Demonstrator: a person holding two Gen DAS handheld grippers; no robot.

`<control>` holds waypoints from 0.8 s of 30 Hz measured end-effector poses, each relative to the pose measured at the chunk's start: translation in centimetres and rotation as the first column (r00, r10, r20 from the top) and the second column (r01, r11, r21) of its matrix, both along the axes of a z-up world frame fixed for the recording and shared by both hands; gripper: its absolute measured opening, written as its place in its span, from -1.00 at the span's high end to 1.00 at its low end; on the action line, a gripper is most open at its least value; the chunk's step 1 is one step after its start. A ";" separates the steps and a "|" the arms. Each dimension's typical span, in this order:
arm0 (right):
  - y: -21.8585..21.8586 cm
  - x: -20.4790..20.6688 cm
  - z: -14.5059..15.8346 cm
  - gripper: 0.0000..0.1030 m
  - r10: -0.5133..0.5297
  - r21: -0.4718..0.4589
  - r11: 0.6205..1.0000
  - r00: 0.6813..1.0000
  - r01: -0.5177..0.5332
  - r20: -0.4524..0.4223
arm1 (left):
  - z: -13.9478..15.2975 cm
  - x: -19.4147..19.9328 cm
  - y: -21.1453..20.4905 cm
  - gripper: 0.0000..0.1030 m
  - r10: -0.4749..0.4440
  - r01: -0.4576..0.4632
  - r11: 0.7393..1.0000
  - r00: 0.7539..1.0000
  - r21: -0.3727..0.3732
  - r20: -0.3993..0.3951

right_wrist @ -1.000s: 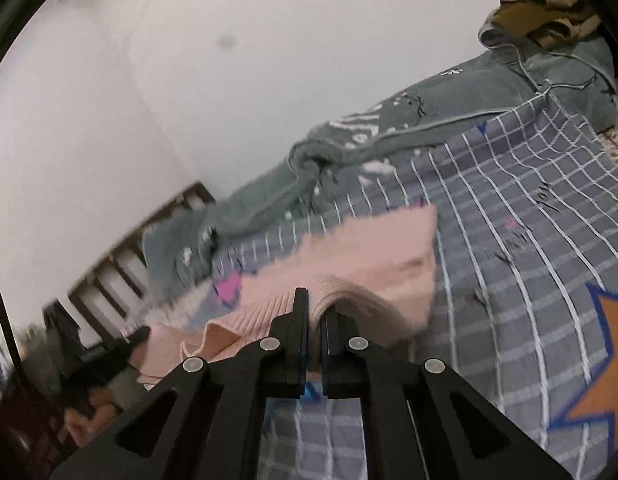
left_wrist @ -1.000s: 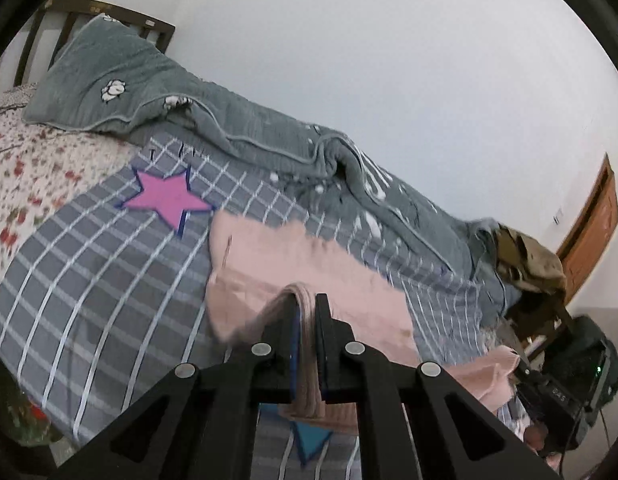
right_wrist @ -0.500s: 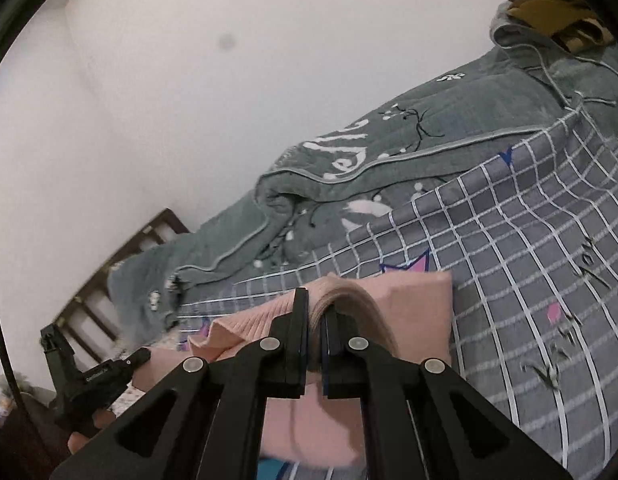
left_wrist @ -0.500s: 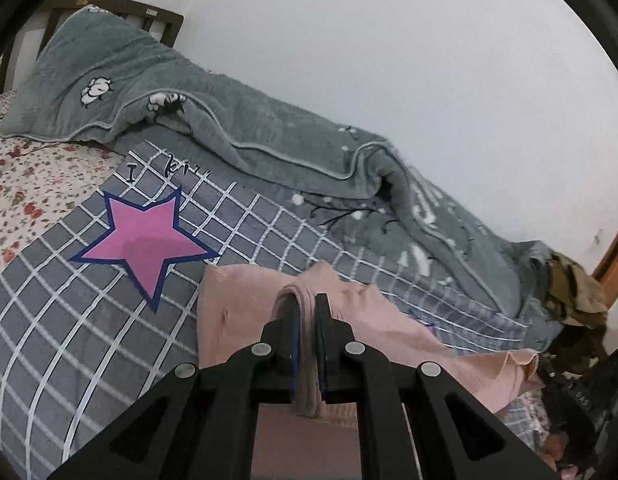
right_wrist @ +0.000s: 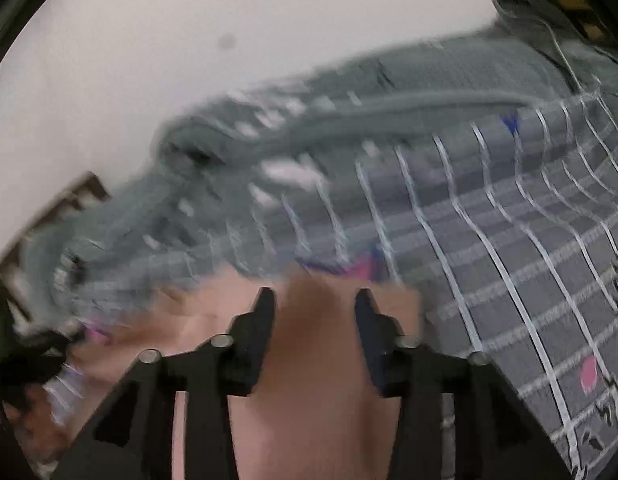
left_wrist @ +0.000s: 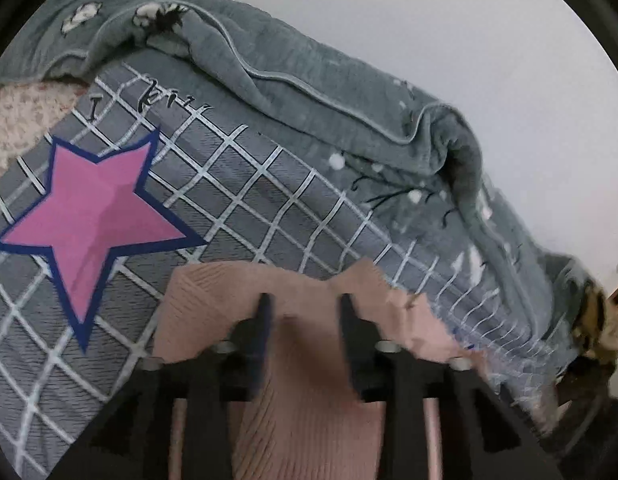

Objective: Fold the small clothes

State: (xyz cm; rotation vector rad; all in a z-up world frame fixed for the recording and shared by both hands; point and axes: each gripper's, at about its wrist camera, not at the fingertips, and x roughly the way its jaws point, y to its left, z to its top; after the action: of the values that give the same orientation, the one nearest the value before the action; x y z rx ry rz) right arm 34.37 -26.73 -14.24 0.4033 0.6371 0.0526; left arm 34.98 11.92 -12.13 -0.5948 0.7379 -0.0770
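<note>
Lying flat on the bed, the ribbed pale-pink knitted garment [left_wrist: 309, 392] fills the space under both my tongs. My left tongs [left_wrist: 305, 304] stand released, fingers spread above the pink knit with nothing between them; my right tongs [right_wrist: 315, 300] are likewise spread wide over the same cloth [right_wrist: 309, 380]. Beneath it lies a grey sheet with a white grid [left_wrist: 245, 200], bearing a large pink star outlined in blue [left_wrist: 93, 220]. Behind it, a rumpled grey-green quilt with white motifs [left_wrist: 309, 80] runs along the plain white wall [left_wrist: 449, 20]. A floral-print sheet [left_wrist: 17, 120] shows at the far left. The right view is blurred; a dark wooden headboard [right_wrist: 69, 200] appears at its left edge.
</note>
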 end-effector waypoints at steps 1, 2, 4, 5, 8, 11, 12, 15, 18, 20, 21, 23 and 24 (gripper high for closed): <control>-0.1 0.2 -0.6 0.16 0.025 0.017 1.000 0.999 -0.025 -0.023 | -0.3 -0.2 0.1 -0.08 0.005 -0.005 1.000 1.000 -0.009 0.013; -0.1 0.2 -0.7 0.16 0.031 0.027 0.999 0.999 -0.030 -0.032 | -0.6 -0.3 0.0 -0.08 0.004 -0.003 1.000 1.000 -0.001 0.013; -0.1 0.1 -0.6 0.16 0.015 0.012 1.000 1.000 -0.015 -0.024 | -1.3 -0.1 -0.4 -0.08 -0.005 0.005 1.000 1.000 0.007 -0.010; 0.0 0.0 -0.7 0.15 0.019 0.008 1.000 1.000 -0.018 -0.022 | -1.6 0.0 -0.5 -0.08 -0.014 0.013 1.000 1.000 -0.009 -0.019; 0.4 0.2 -0.9 0.15 0.028 -0.015 0.999 0.998 -0.029 -0.047 | -2.3 0.5 -1.4 -0.08 -0.038 0.037 0.999 0.998 -0.017 -0.040; 0.4 0.2 -1.0 0.15 0.024 -0.029 0.999 0.998 -0.026 -0.060 | -2.1 0.3 -2.2 -0.08 -0.030 0.032 0.998 0.999 0.054 -0.030; 0.4 0.2 -1.0 0.15 0.018 -0.035 0.999 0.998 -0.021 -0.066 | -2.0 0.2 -2.4 -0.04 -0.021 0.023 0.997 0.999 0.078 -0.026; 0.4 0.3 -1.2 0.15 0.000 -0.060 0.998 0.996 -0.006 -0.094 | -2.0 0.1 -2.5 -0.04 -0.011 0.013 0.995 1.000 0.100 -0.026; 0.8 0.8 -1.7 0.32 -0.007 -0.095 0.995 0.991 -0.006 -0.132 | -2.0 -0.2 -2.3 0.06 -0.011 0.014 0.994 1.000 0.110 -0.025; 1.1 1.3 -2.1 0.76 -0.009 -0.114 0.993 0.987 -0.009 -0.161 | -1.8 -0.6 -2.5 0.24 -0.010 0.013 0.987 1.000 0.158 -0.017; 1.1 1.3 -2.2 0.76 -0.010 -0.114 0.993 0.986 -0.009 -0.167 | -1.7 -0.7 -2.6 0.56 -0.012 0.015 0.982 1.000 0.188 -0.018; 1.0 1.0 -1.9 0.85 -0.007 -0.104 0.994 0.990 -0.008 -0.143 | -1.9 -0.8 -2.7 0.84 -0.001 0.008 0.971 0.999 0.237 -0.032; 1.0 0.7 -1.7 0.85 -0.006 -0.104 0.995 0.993 -0.007 -0.119 | -2.0 -0.9 -2.5 0.84 0.015 -0.007 0.971 0.999 0.240 -0.029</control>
State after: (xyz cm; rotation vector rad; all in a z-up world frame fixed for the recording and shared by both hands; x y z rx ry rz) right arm 35.06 -25.75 -15.89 0.3064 0.7550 -0.0045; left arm 34.08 9.40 -14.11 -0.3700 0.7609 0.0320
